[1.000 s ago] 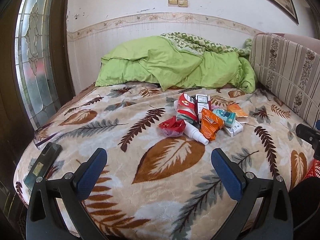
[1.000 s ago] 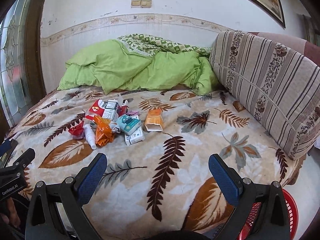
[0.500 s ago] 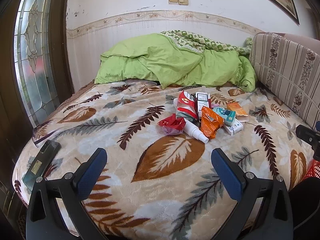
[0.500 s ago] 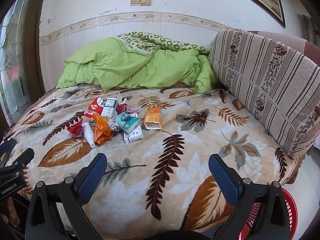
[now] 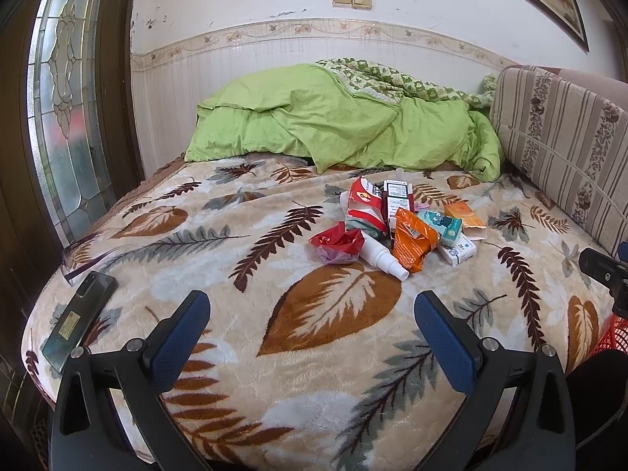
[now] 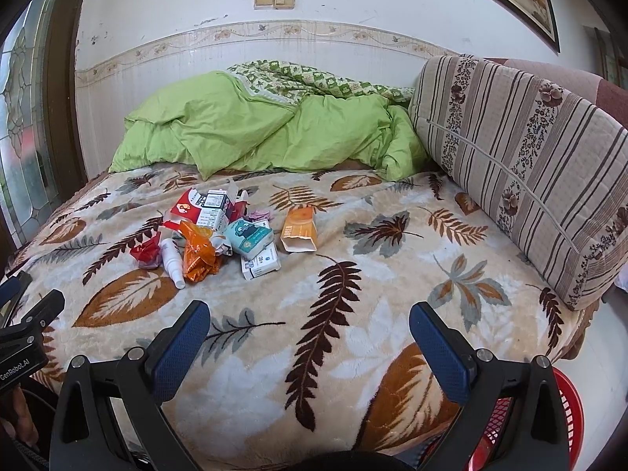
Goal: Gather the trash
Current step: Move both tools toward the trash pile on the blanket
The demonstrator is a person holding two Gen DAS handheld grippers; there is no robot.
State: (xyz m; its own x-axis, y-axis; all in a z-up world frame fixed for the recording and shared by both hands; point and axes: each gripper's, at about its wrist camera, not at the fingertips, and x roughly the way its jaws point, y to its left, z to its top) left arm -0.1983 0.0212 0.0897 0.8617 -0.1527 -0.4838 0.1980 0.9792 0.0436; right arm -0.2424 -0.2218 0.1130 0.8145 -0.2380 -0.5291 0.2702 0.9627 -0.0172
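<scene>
Trash pile (image 5: pixel 396 227) at one o'clock of the spread, empty left gripper (image 5: pixel 312 327), eleven o'clock of the equally released right gripper (image 6: pixel 308 327), left seemingly nearer

Right gripper (image 6: pixel 308 333) sits low in the frame, blue pads (image 6: pixel 178 349) spread wide, nothing between them. Under it, the leaf blanket (image 6: pixel 353 282) fills the middle. Left of centre lies the trash heap (image 6: pixel 219 231): a red wrapper (image 6: pixel 147 253) at its left edge, a white bottle (image 6: pixel 172 263) just beside it, an orange bag (image 6: pixel 198 253) touching the bottle. A teal pack (image 6: pixel 249 237) rests on a white box (image 6: pixel 261 265). An orange carton (image 6: pixel 300 229) lies apart, right of the heap. Green duvet (image 6: pixel 251 133) bunched at the back, striped cushion (image 6: pixel 522 157) on the right. Red basket (image 6: pixel 565 424) peeks in at lower right. The left gripper (image 6: pixel 27 329) pokes in at the left edge, its grip unclear.
</scene>
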